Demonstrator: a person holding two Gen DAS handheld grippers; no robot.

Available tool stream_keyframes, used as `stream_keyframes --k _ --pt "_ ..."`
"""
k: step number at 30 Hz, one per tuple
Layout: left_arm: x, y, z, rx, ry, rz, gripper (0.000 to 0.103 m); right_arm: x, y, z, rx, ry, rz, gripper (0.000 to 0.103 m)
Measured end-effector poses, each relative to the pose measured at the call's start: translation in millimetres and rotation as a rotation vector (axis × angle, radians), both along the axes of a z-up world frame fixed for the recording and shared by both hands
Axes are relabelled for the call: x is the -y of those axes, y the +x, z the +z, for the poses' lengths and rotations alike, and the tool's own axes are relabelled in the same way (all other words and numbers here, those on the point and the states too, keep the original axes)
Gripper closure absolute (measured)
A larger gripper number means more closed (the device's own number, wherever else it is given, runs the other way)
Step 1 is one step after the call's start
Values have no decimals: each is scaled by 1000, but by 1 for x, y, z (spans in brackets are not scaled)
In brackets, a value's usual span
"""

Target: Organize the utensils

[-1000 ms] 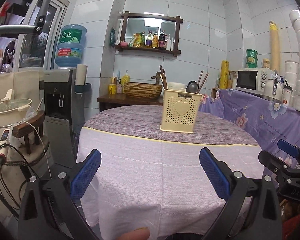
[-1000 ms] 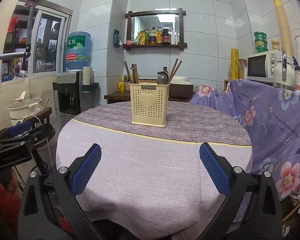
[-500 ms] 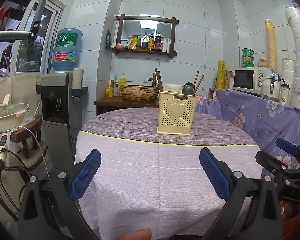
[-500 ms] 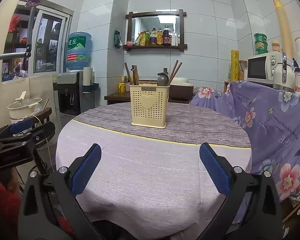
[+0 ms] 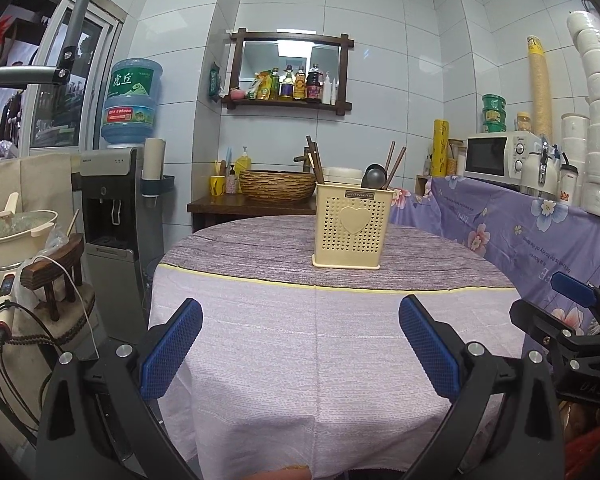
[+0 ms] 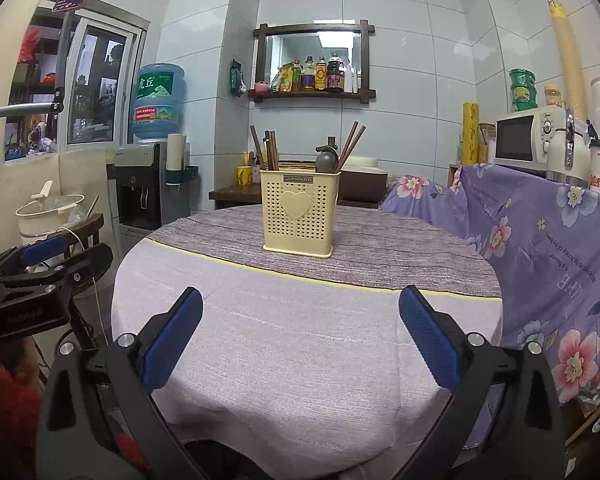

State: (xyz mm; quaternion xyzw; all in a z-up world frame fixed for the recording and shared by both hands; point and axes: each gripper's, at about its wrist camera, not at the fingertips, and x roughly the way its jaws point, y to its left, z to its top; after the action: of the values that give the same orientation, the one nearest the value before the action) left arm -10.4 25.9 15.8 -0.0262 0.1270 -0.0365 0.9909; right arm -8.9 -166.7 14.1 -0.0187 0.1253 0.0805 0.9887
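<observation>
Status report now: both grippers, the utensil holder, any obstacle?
Left gripper open, empty. Right gripper open, empty. Utensil holder upright on the table, chopsticks and ladle inside. Nothing between grippers and holder.

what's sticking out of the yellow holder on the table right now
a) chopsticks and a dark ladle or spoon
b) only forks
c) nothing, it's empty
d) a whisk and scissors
a: brown chopsticks rise from the left and right of the yellow holder, and a dark rounded ladle or spoon shows above its rim; both grippers are open and well short of it.
</observation>
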Motion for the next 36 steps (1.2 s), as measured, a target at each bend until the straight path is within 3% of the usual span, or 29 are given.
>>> stream_keyframes --k 36 --pt "2 0 0 1 15 -5 5 2 2 -4 -3 -1 2 6"
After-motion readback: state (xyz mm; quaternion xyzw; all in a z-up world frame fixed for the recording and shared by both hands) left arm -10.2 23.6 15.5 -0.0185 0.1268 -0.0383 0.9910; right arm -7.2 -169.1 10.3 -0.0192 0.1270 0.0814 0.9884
